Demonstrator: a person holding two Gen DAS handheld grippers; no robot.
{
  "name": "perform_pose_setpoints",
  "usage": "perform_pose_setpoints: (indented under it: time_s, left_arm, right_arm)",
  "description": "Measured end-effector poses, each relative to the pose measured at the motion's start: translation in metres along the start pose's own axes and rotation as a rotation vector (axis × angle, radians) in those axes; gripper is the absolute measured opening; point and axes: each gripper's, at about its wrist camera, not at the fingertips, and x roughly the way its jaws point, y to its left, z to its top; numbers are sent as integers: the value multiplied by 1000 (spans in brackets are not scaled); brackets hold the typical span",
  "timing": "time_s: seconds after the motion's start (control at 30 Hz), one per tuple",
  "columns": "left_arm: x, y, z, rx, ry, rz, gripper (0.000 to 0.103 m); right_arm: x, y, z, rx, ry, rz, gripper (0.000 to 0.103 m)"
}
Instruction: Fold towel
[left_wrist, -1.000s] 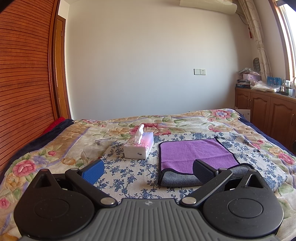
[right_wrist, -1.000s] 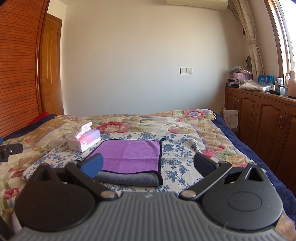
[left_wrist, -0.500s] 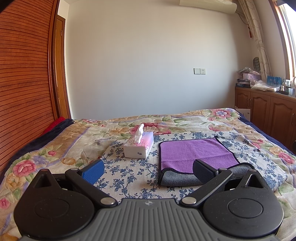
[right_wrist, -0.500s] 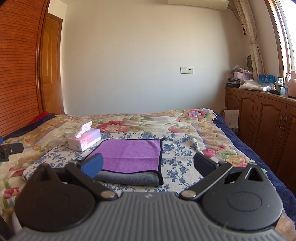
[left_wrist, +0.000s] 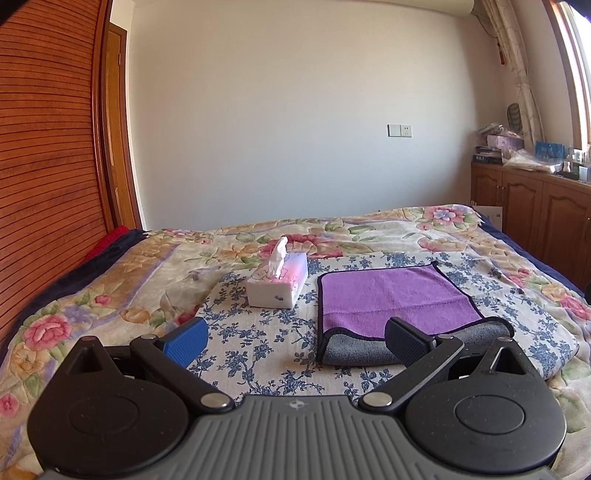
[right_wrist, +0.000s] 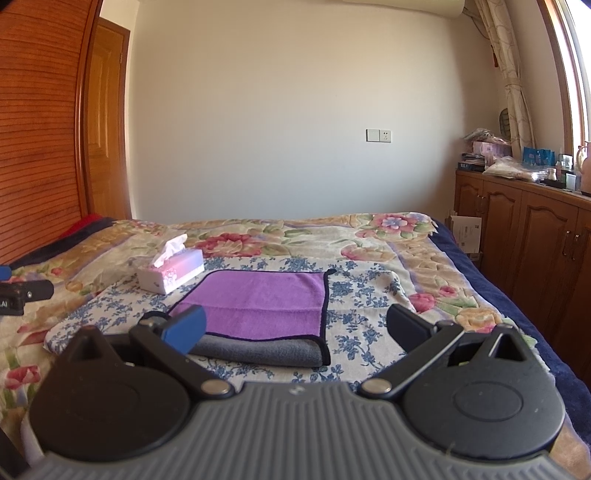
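Observation:
A purple towel (left_wrist: 391, 295) with a grey underside and dark trim lies folded on the blue-flowered cloth on the bed; its grey fold faces me. It also shows in the right wrist view (right_wrist: 258, 302). My left gripper (left_wrist: 295, 338) is open and empty, above the bed in front of the towel's near left corner. My right gripper (right_wrist: 295, 328) is open and empty, in front of the towel's near edge. Neither touches the towel.
A white and pink tissue box (left_wrist: 279, 280) stands left of the towel, also in the right wrist view (right_wrist: 171, 273). The floral bedspread (left_wrist: 369, 229) stretches to the far wall. Wooden cabinets (right_wrist: 524, 236) line the right side. A slatted wooden panel (left_wrist: 40, 173) is at the left.

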Motion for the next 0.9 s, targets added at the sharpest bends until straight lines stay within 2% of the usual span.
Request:
perform_pose_setpoints:
  time_s: [0.5, 0.9]
  left_arm:
    - [17, -5, 4, 26, 24, -13, 103]
    - [34, -8, 10, 46, 46, -26, 103]
  right_arm:
    - [22, -6, 1, 4, 39, -13, 103]
    - [40, -6, 0, -27, 92, 25, 103]
